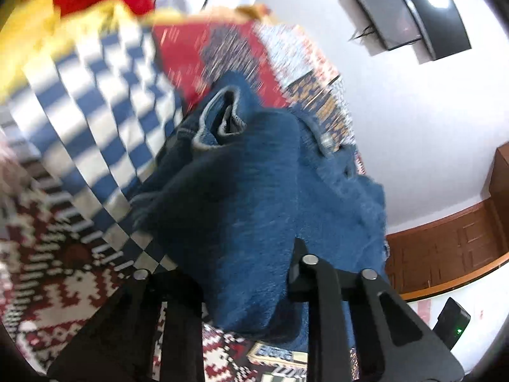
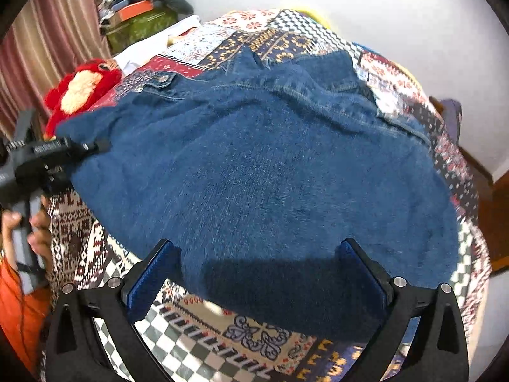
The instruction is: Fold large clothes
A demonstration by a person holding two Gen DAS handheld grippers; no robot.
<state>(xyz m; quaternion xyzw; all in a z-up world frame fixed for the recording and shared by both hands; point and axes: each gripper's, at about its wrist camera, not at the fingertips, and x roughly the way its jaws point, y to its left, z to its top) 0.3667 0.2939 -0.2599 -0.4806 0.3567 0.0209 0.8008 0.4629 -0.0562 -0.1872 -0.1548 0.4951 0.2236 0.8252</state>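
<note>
A blue denim jacket (image 2: 261, 165) lies back up on a patchwork bedspread (image 2: 203, 328), collar at the far side. My right gripper (image 2: 257, 267) is open, its blue-padded fingers (image 2: 149, 277) hovering over the jacket's near hem, holding nothing. My left gripper (image 1: 245, 286) is shut on a bunched part of the jacket (image 1: 254, 191) and lifts it, the cuff opening (image 1: 222, 117) facing the camera. The left gripper also shows in the right wrist view (image 2: 92, 146) at the jacket's left edge.
A red plush toy (image 2: 82, 89) lies at the bed's far left. A green box with piled things (image 2: 140, 22) stands beyond it, by a striped curtain (image 2: 47, 51). A wall-mounted screen (image 1: 391, 16) and wooden furniture (image 1: 445, 248) show in the left wrist view.
</note>
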